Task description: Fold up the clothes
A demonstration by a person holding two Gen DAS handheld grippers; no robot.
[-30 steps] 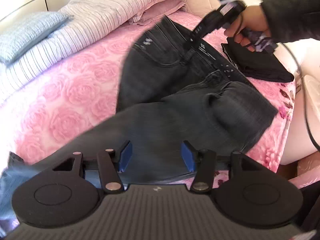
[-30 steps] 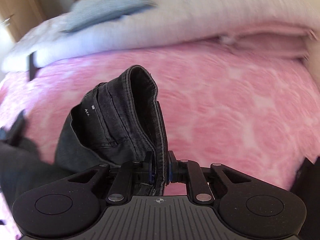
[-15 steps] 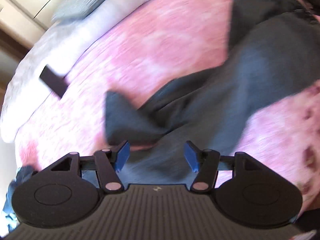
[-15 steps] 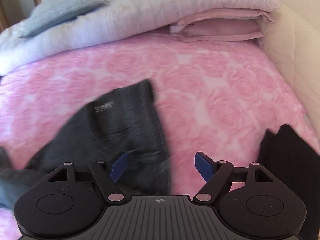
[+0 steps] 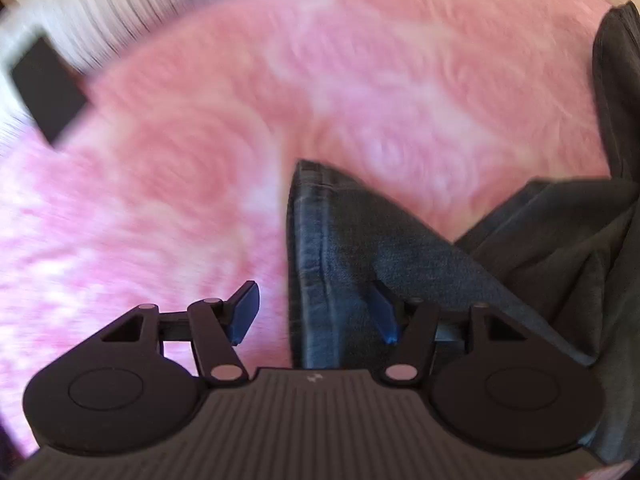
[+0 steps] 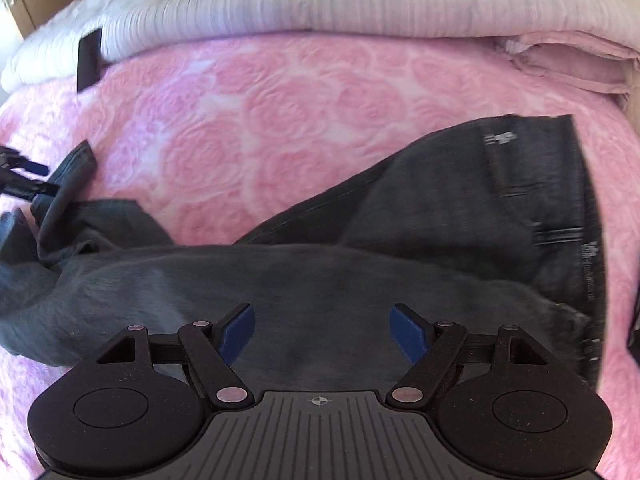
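I count one pair of jeans [image 6: 460, 216] on the bed [image 6: 280, 100], one dark flat object [image 6: 89, 58] at its far edge, and my two tools [image 5: 316, 316] [image 6: 322, 334].

both wrist views close above bed [image 6: 280, 92] – share jeans [image 6: 440, 208]

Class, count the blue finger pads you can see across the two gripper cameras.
4: two on the left gripper, one partly behind the jeans; two on the right gripper, above the jeans.
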